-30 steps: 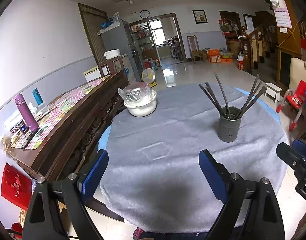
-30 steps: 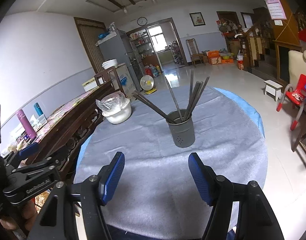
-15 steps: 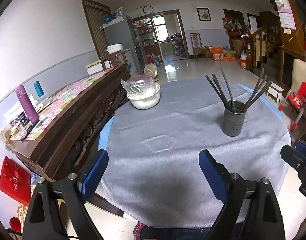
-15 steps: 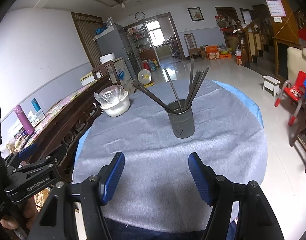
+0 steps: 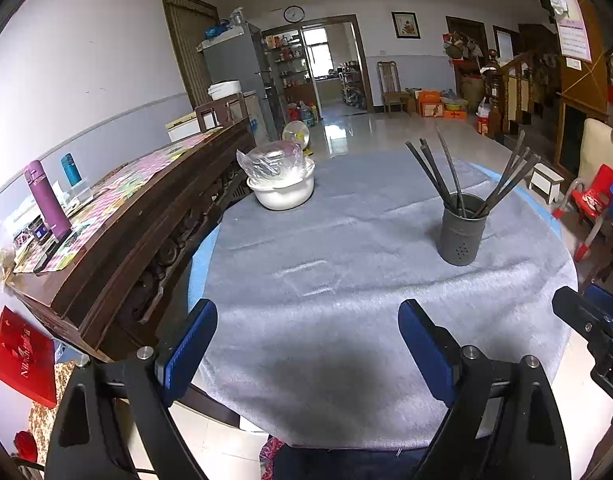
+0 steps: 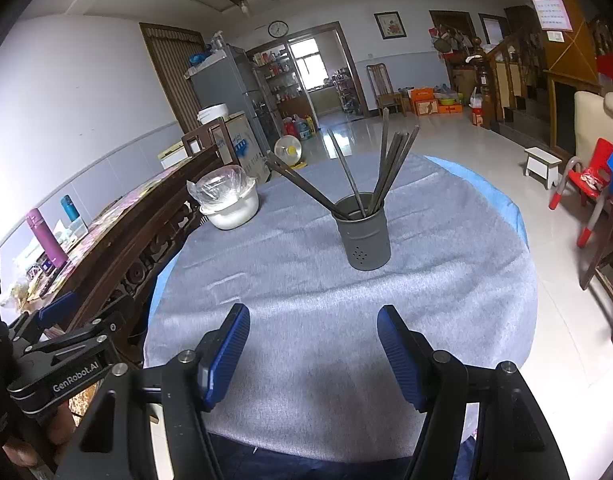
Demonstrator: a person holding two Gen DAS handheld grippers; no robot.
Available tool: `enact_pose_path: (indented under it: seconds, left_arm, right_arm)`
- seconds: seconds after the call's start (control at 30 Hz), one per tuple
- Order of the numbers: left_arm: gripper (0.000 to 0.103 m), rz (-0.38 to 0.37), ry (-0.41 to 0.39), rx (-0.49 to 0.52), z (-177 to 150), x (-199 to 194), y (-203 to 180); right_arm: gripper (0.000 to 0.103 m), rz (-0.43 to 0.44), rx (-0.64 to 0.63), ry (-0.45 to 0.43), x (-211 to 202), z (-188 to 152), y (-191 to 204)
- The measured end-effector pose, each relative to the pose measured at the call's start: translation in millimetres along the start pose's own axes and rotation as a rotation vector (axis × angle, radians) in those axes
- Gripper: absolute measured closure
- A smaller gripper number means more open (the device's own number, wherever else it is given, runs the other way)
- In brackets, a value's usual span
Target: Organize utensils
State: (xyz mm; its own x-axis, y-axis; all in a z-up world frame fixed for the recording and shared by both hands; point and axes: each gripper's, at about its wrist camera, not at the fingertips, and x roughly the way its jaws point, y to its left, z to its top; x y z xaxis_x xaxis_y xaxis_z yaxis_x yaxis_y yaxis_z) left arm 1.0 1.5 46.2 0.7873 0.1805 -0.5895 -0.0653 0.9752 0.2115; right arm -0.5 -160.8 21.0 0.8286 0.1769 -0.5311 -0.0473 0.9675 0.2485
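A dark grey perforated utensil holder (image 5: 462, 232) stands upright on the round table's grey cloth (image 5: 346, 264); it also shows in the right wrist view (image 6: 364, 238). Several dark chopsticks (image 5: 450, 176) stand fanned out in it, also seen in the right wrist view (image 6: 382, 168). My left gripper (image 5: 306, 344) is open and empty above the table's near edge. My right gripper (image 6: 312, 350) is open and empty, well short of the holder.
A white bowl covered with clear plastic (image 5: 282, 180) sits at the table's far left. A dark wooden sideboard (image 5: 118, 220) with bottles runs along the left. A red child's chair (image 5: 590, 200) and a white stool (image 5: 546, 180) stand to the right.
Both grippers have drawn back from the table and risen a little; the holder and bowl look smaller and farther. Both stay open and empty.
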Motion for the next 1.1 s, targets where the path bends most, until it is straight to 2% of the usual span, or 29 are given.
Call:
enact_pose_path:
  seconds: [1.1]
  left_arm:
    - [0.011, -0.002, 0.007, -0.004, -2.4, 0.5, -1.1]
  right_arm:
    - [0.032, 0.002, 0.013, -0.002, -2.2, -0.2, -1.7]
